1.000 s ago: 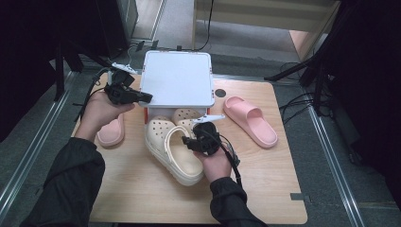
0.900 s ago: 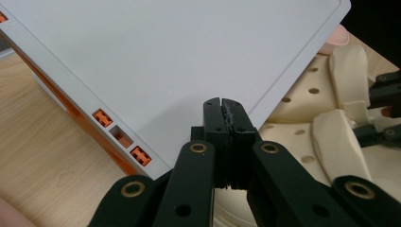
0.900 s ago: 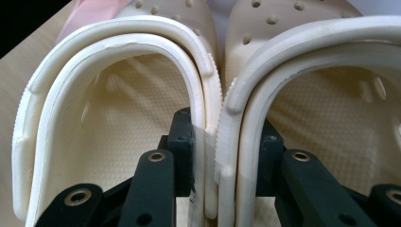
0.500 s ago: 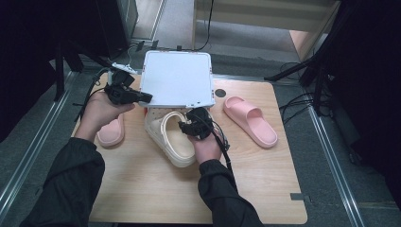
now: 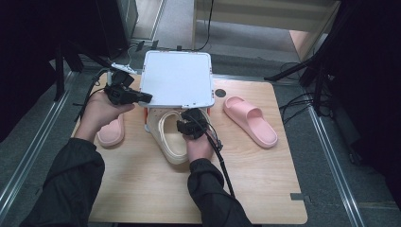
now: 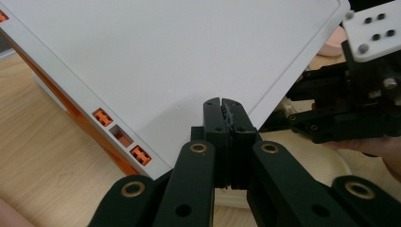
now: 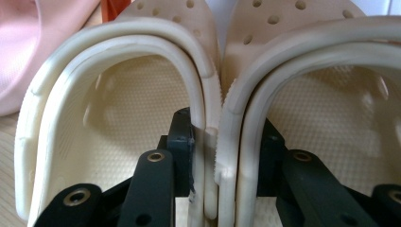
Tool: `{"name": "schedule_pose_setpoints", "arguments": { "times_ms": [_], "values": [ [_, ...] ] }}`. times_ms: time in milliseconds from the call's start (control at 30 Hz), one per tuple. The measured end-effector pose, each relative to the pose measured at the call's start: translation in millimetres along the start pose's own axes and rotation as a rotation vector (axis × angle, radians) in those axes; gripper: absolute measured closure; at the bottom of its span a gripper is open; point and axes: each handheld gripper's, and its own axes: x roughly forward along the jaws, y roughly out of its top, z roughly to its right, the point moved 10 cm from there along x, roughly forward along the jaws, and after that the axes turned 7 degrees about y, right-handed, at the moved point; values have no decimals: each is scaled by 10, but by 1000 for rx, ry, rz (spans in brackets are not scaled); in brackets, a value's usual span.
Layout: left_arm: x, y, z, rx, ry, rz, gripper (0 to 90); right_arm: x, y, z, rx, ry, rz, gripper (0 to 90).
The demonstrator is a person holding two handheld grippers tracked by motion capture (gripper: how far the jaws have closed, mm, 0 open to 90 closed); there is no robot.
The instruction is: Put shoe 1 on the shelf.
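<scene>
At frame centre the white lid (image 5: 177,78) is held raised by the pressed-together left gripper (image 5: 142,98); beneath it, the cream clogs (image 5: 168,137), pinched by the right gripper (image 5: 189,124), have been carried boxward, nearly stowed.

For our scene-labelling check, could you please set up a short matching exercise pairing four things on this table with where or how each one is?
Things:
1. white lid
2. cream clogs
3. pink slide
4. left gripper

States:
A. lying alone at the right of the table
B. jaws shut, at the lid's edge
C. lifted, open above the box
D. pinched side by side between the right gripper's jaws

Pairs: 1-C, 2-D, 3-A, 4-B
</scene>
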Motion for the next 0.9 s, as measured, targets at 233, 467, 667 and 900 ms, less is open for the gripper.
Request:
{"name": "schedule_pose_setpoints", "arguments": {
  "times_ms": [233,467,667,900],
  "values": [
    [-2,-4,0,-2,0,1,895,13,-8,2,-20,8,20,647],
    [-3,-5,1,-3,-2,3,895,-50,14,-5,-13,47,26,595],
    [-4,-6,-2,-5,-2,2,895,-133,7,-11,-27,63,16,573],
    [-3,-6,0,-11,-3,5,895,-310,-7,-18,-35,121,10,560]
  ]
}}
